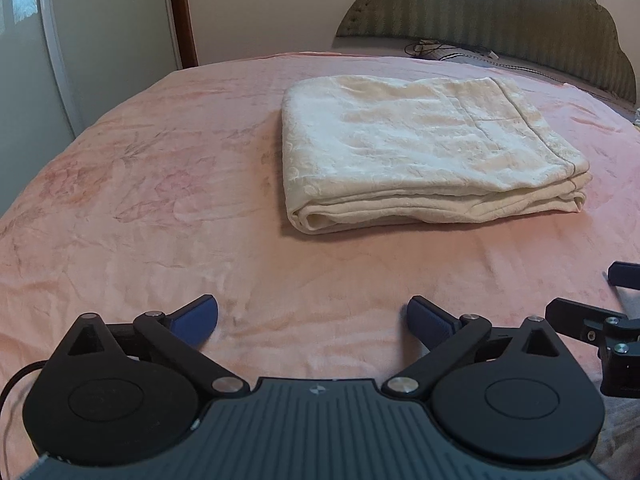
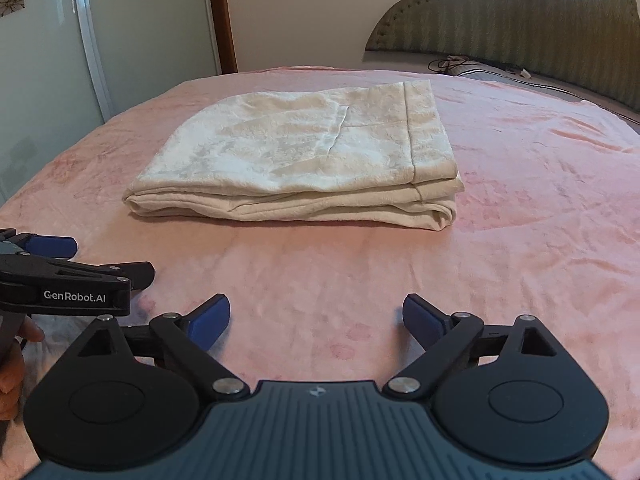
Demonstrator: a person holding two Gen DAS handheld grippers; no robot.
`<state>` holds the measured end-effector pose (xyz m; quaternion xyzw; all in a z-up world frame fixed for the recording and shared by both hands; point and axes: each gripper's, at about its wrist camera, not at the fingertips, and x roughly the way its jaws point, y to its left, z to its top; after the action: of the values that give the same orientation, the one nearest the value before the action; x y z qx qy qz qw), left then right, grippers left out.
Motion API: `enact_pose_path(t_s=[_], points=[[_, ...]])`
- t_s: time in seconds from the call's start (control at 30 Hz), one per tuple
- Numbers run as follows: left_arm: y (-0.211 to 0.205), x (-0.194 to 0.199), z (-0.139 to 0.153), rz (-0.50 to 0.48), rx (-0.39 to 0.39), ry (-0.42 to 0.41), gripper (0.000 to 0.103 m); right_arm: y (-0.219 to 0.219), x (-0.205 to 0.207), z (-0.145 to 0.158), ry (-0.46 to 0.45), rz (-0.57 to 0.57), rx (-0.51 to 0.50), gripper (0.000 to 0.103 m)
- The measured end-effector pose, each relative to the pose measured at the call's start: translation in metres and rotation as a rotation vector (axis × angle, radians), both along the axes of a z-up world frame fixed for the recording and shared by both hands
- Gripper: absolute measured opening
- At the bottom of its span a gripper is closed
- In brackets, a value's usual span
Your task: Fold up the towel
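A cream towel (image 1: 424,148) lies folded in several layers on the pink bedspread (image 1: 160,200), its stacked edges facing me. The same towel (image 2: 304,160) fills the middle of the right wrist view. My left gripper (image 1: 312,320) hovers open near the bed's near edge, well short of the towel, nothing between its blue pads (image 1: 196,318). My right gripper (image 2: 316,318) is likewise open and empty, a similar distance from the towel. The left gripper's body (image 2: 68,284) shows at the left of the right wrist view, held by a hand (image 2: 12,368).
A padded green headboard (image 1: 500,12) stands behind the bed, with cables (image 1: 428,46) and a pillow edge at its foot. A frosted glass door (image 2: 48,64) and wooden frame (image 2: 222,16) stand at the left. Bare bedspread (image 2: 540,200) surrounds the towel.
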<state>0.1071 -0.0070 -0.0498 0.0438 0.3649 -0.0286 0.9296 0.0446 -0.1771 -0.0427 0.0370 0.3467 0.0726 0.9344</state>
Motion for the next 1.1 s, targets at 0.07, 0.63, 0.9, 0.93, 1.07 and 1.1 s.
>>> enact_pose_path(t_s=[0.07,0.63,0.9,0.93,1.07,1.1], points=[[0.003,0.001,-0.002,0.012,-0.025,-0.003,0.103,-0.001,0.001,-0.003,0.004,-0.003,0.006,0.095],[0.002,-0.004,-0.007,0.027,-0.028,-0.055,0.103,0.006,0.0,-0.013,-0.018,0.0,-0.042,0.103],[0.004,-0.004,-0.007,0.026,-0.031,-0.059,0.103,0.008,-0.001,-0.014,-0.02,-0.002,-0.044,0.103],[0.004,-0.004,-0.007,0.026,-0.032,-0.059,0.103,0.008,-0.001,-0.014,-0.02,-0.002,-0.044,0.103],[0.004,-0.004,-0.007,0.026,-0.035,-0.06,0.103,0.008,-0.001,-0.014,-0.02,-0.002,-0.044,0.103],[0.004,-0.005,-0.007,0.026,-0.034,-0.059,0.103,0.008,-0.001,-0.014,-0.02,-0.002,-0.044,0.103]])
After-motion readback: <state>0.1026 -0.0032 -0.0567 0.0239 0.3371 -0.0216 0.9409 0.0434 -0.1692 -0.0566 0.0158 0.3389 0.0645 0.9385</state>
